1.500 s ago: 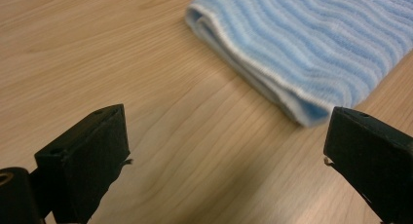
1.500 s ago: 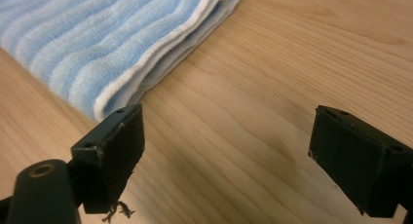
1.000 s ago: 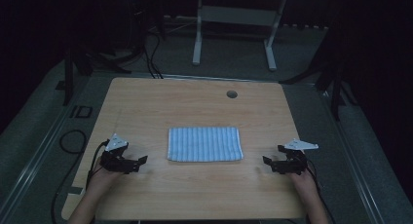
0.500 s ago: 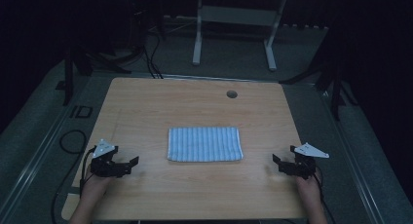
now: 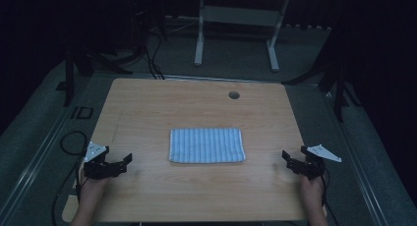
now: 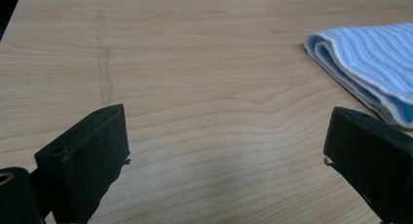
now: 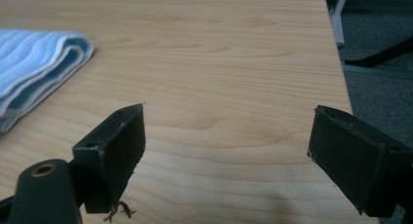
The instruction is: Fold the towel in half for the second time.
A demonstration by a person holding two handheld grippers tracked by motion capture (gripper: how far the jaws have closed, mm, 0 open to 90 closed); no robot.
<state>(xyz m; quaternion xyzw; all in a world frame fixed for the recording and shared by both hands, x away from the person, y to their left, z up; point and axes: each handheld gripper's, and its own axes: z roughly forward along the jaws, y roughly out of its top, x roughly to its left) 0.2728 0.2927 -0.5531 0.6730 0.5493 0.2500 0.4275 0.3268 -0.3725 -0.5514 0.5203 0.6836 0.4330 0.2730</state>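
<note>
A folded blue and white striped cloth (image 5: 207,145) lies flat in the middle of the frame, on a light wooden table (image 5: 196,103). A small round hole (image 5: 234,95) sits near the table's far edge, in the upper middle. Nothing blocks the cloth. The left gripper (image 5: 124,161) rests at the lower left, its jaws spread wide, holding nothing. The right gripper (image 5: 288,159) rests at the lower right, also spread wide. Both are well apart from the cloth. The room is dark, with grey floor (image 5: 44,132), black cables (image 5: 152,49) and a white metal stand (image 5: 236,19) behind.
</note>
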